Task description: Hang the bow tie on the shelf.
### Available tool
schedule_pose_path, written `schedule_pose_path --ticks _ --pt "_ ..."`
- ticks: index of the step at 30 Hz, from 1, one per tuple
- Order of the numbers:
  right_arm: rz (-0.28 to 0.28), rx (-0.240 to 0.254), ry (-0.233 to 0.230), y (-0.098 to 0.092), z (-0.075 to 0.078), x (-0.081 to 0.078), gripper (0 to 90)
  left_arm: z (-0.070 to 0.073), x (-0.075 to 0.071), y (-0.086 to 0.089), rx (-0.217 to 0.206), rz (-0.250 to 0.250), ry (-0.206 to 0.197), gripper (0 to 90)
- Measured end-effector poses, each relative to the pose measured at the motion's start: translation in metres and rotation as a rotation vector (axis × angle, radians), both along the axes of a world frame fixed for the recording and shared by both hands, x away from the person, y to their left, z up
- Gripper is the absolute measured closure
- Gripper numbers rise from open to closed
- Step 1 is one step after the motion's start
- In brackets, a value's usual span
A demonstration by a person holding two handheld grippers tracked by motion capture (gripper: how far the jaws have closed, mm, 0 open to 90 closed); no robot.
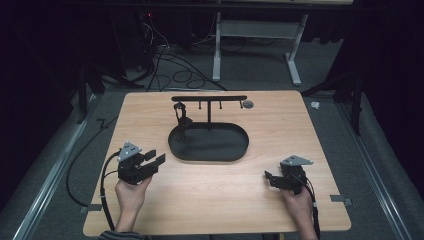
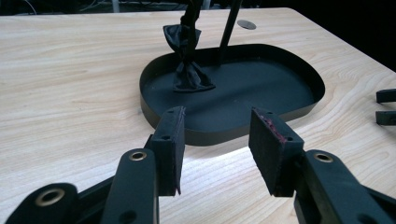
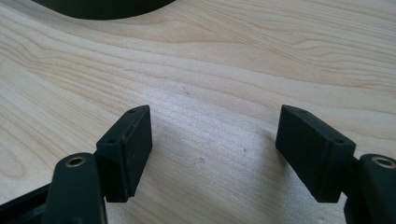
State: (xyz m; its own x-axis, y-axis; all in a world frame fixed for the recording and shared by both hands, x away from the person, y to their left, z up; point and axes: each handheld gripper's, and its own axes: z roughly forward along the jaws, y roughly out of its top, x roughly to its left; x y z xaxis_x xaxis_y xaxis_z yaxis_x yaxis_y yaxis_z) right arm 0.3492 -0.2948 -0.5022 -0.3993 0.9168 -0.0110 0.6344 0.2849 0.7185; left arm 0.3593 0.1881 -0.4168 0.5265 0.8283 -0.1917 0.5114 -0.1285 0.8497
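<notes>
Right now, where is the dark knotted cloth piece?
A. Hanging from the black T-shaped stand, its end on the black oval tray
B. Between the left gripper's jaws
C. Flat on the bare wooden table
A: the dark knotted cloth piece hangs from the black T-shaped stand down onto the black oval tray; the left gripper is open and empty.

Dim room, black surroundings, light wooden counter evenly lit from above, soft shadows, slight glare near the black oval tray, close tool parts blurred.

Matt black tray, wood-grain table
</notes>
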Motion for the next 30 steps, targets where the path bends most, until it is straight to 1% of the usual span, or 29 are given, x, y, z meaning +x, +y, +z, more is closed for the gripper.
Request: schedule_pose_path --ticks 12,30 --pt "-0.001 0.002 0.0 0.0 0.0 0.0 28.3 -0.008 -0.003 -0.005 -0.014 -0.009 0.014 55.7" --pt "-0.001 0.0 0.0 0.0 0.0 0.0 28.3 -0.022 -0.007 -0.011 -0.023 -0.015 0.039 55.0"
